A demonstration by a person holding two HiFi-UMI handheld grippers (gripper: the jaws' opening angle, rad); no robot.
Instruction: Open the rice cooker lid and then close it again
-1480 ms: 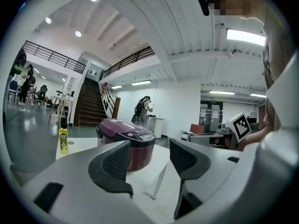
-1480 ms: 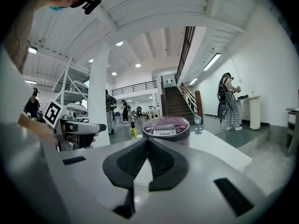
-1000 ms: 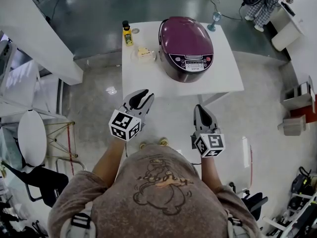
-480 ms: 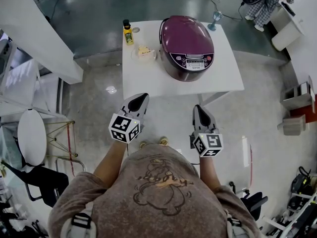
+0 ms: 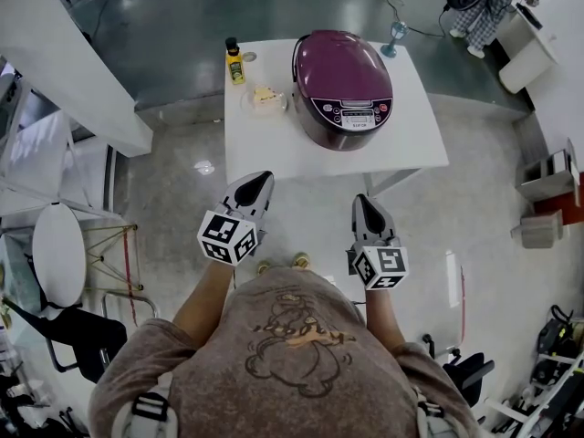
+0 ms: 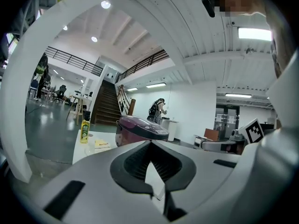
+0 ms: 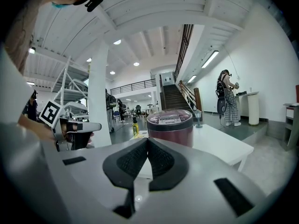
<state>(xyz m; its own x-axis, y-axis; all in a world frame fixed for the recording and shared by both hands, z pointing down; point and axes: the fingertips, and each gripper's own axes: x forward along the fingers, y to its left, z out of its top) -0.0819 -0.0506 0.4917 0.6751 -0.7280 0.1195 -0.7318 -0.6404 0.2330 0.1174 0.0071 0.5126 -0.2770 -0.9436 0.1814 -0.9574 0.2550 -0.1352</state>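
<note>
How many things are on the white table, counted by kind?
Rice cooker: 1
Yellow bottle: 1
Stemmed glass: 1
Plate with a yellow piece: 1
Small round disc by the bottle: 1
Total: 5

The white table ahead of me stands on a grey floor. The cooker sits on its far right part with the lid down, and a glass stands at the far right corner. On the far left are a yellow bottle, a small round thing just beside it, and a dish near the cooker.
</note>
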